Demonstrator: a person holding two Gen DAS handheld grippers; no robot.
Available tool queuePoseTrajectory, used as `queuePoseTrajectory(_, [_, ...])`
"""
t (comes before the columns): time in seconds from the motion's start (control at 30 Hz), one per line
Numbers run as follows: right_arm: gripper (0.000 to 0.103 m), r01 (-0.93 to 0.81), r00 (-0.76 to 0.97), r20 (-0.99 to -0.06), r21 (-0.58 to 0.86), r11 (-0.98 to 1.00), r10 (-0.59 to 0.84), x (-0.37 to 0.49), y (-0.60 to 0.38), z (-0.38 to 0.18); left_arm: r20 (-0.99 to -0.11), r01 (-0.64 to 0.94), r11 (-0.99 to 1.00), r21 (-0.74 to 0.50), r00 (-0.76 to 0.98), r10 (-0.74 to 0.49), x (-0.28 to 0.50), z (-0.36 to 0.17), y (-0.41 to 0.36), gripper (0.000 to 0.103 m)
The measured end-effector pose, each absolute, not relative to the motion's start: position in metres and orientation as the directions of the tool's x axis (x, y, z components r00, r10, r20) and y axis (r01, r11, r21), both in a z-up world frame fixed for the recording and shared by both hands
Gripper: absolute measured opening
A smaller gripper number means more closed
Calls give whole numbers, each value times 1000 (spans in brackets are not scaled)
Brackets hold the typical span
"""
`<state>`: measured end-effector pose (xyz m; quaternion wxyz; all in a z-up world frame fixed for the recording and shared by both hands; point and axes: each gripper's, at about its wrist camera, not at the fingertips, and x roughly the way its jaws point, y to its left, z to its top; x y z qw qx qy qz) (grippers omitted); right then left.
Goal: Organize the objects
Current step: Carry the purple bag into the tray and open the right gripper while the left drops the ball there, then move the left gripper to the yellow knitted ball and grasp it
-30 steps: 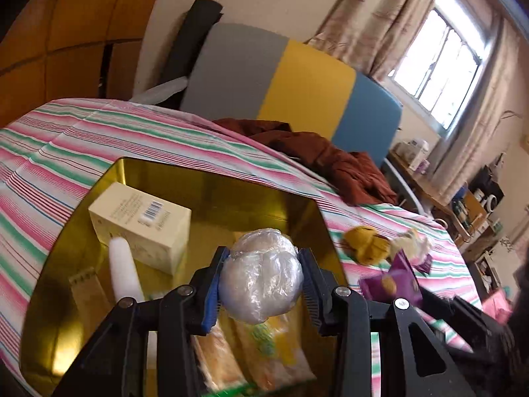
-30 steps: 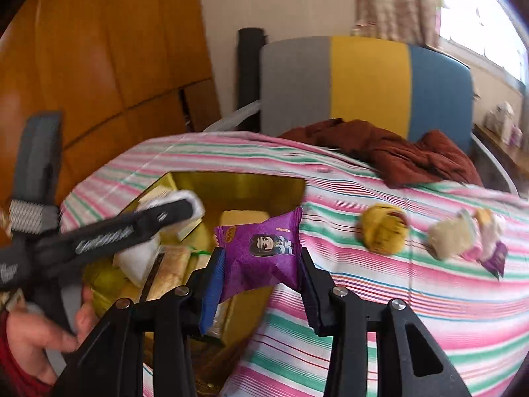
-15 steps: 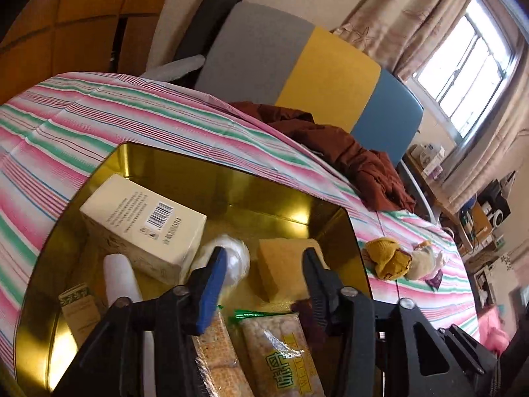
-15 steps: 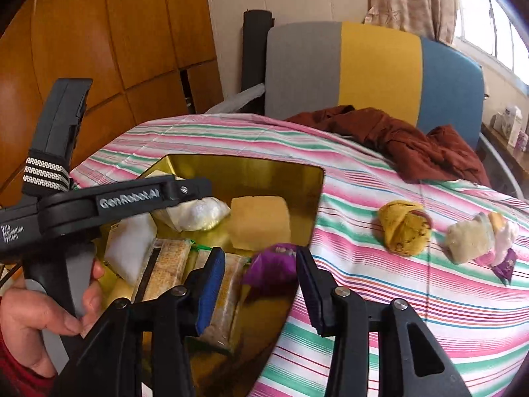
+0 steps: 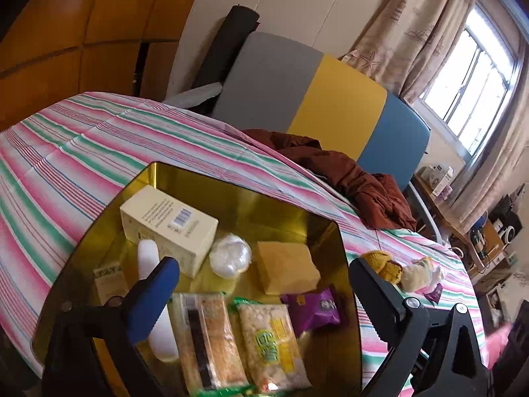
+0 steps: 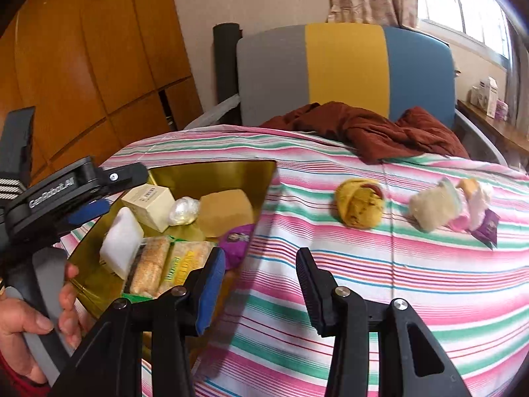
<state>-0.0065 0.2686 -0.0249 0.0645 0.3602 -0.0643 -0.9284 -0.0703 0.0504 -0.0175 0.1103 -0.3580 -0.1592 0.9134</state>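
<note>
With both the left gripper and right gripper spread wide and empty, the purple packet (lying against the gold tray's near corner) could slide out if bumped

Snack packets in tin; bun beside it on tablecloth.

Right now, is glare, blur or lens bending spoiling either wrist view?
Left wrist view: the window is blown out white, the gold tin mirrors the light, and fisheye bends the striped tablecloth. Right wrist view: the purple snack packet is slightly soft; the corners go dark.
</note>
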Motion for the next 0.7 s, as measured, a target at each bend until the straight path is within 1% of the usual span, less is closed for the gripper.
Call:
queuePoseTrajectory(0.3, [45,4,-729,-674,175,-984,-123,6,303,-33,-647,-145,-928,-343,-679,346,-51,-20,82,103])
queuePoseTrajectory(0.7, [45,-103,-709,-704,163,-981,-43,26,355,-57,-664,-307,-916,-258,-632,399,-23,-14,150,103])
